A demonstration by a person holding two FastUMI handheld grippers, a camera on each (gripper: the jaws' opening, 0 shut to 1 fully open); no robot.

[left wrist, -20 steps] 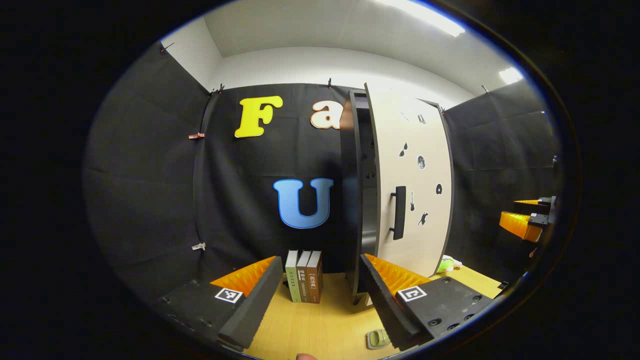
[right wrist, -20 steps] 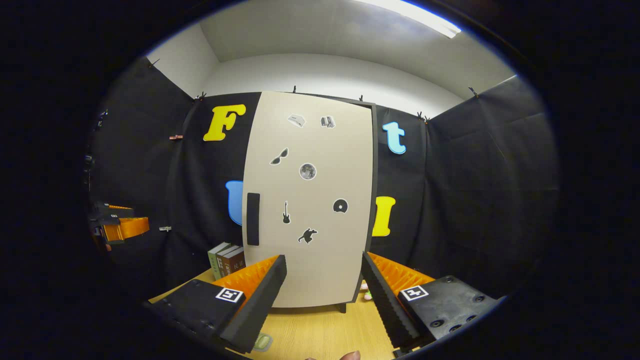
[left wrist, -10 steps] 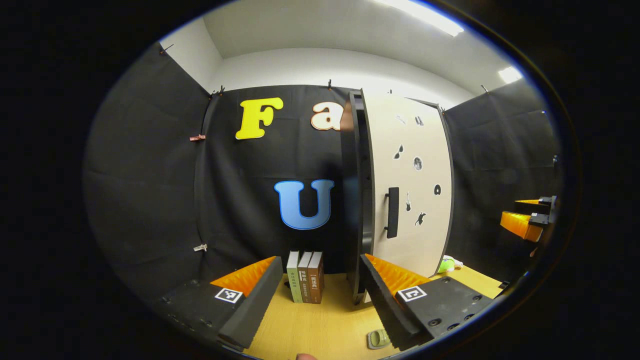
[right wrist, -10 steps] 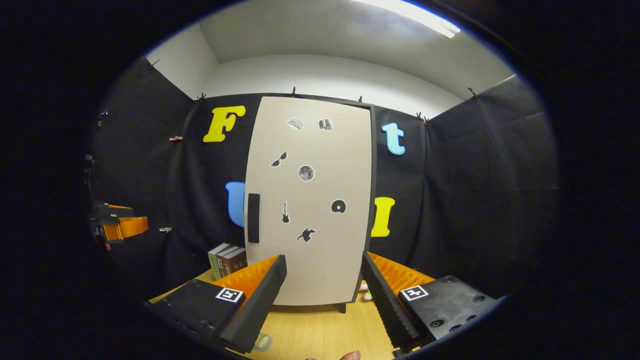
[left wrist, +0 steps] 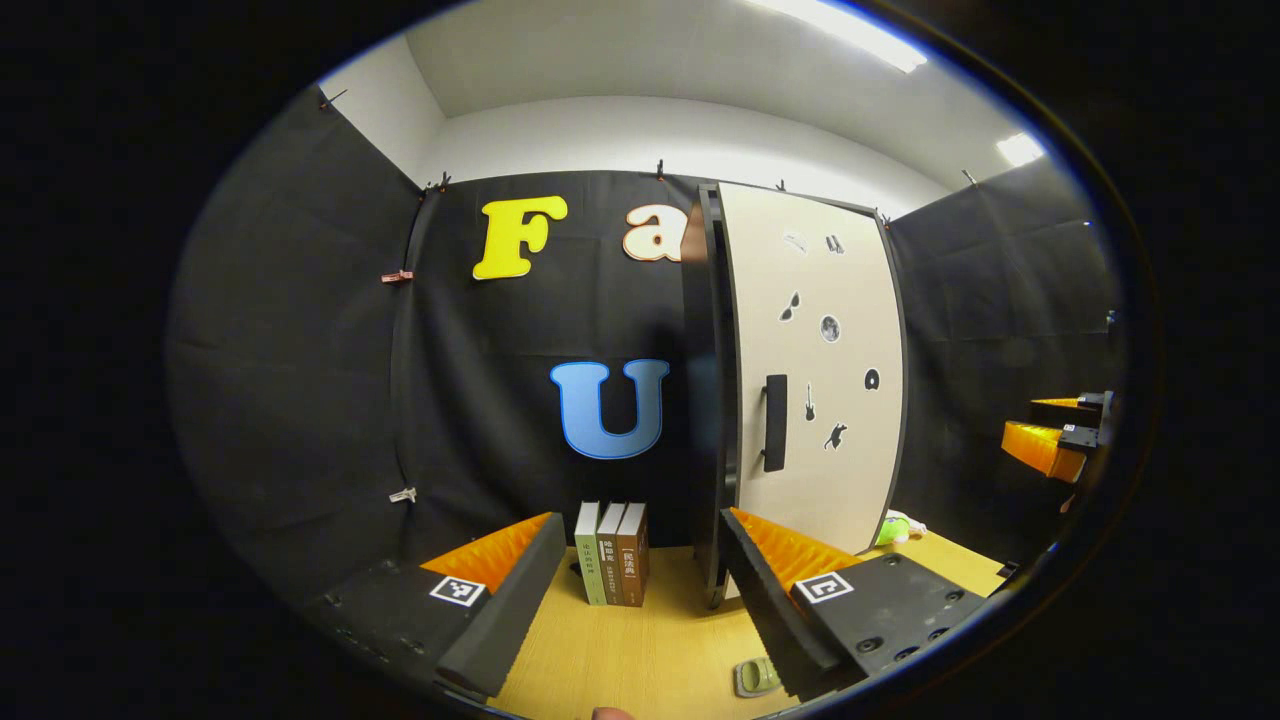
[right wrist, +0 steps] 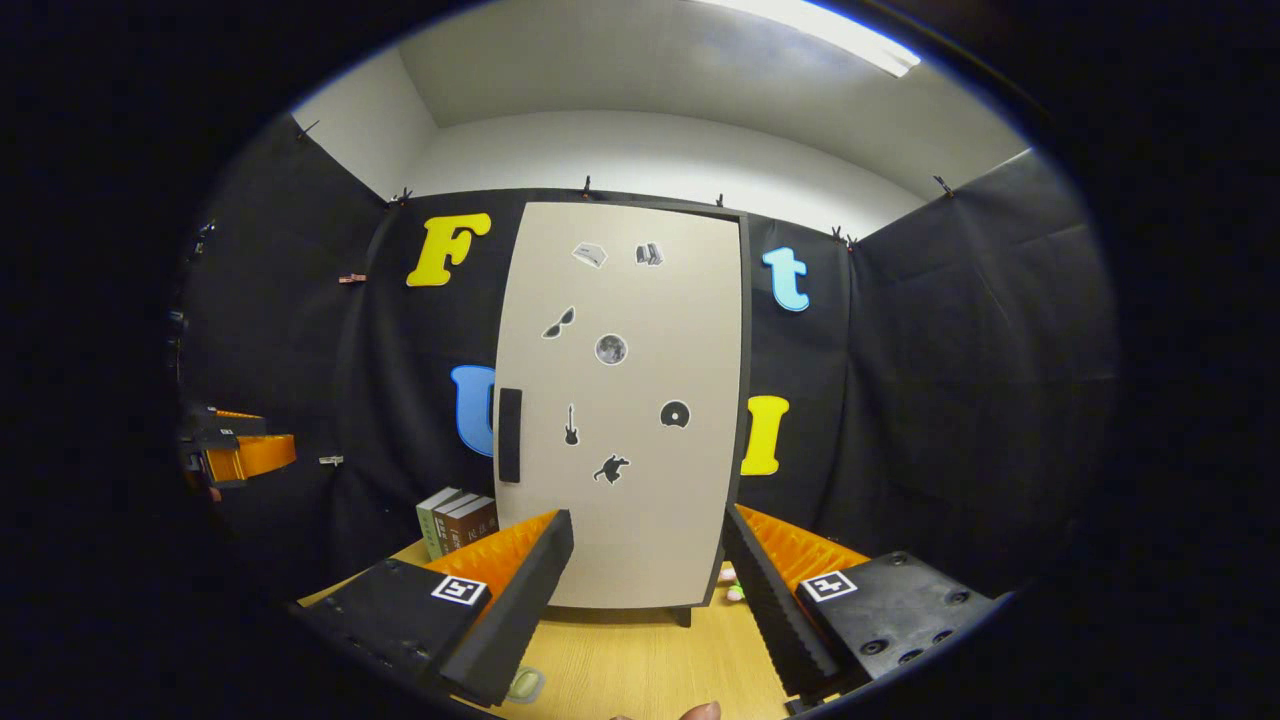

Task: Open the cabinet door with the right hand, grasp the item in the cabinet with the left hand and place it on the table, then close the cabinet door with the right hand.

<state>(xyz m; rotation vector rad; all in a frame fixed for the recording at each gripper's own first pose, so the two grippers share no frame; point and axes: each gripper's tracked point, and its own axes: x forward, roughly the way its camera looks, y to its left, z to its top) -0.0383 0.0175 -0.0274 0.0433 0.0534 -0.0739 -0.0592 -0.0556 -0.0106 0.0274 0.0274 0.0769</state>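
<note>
On the wooden table (left wrist: 640,650), at the back against the booth's cloth wall: a tall cabinet (left wrist: 712,400), its pale door (right wrist: 620,400) shut flat against the dark frame in the right gripper view and seen edge-on in the left gripper view, with a dark vertical handle (right wrist: 509,435) near the door's left edge and small dark stickers (right wrist: 611,349) scattered over the face. Just left of the cabinet, upright and touching one another: three books (left wrist: 610,553). Low in the left gripper view, beside the right-hand finger: a small pale green item (left wrist: 755,677), lying on the table well in front of the cabinet; possibly the same item low in the right gripper view, but cannot tell for certain. By the cabinet's far foot: another small green and white thing (left wrist: 895,527), too small to make out. Left gripper (left wrist: 640,560): fingers wide apart, empty, hanging above the table facing books and cabinet edge. Right gripper (right wrist: 645,560): fingers likewise wide apart, empty, facing the door squarely, clear of the handle.
</note>
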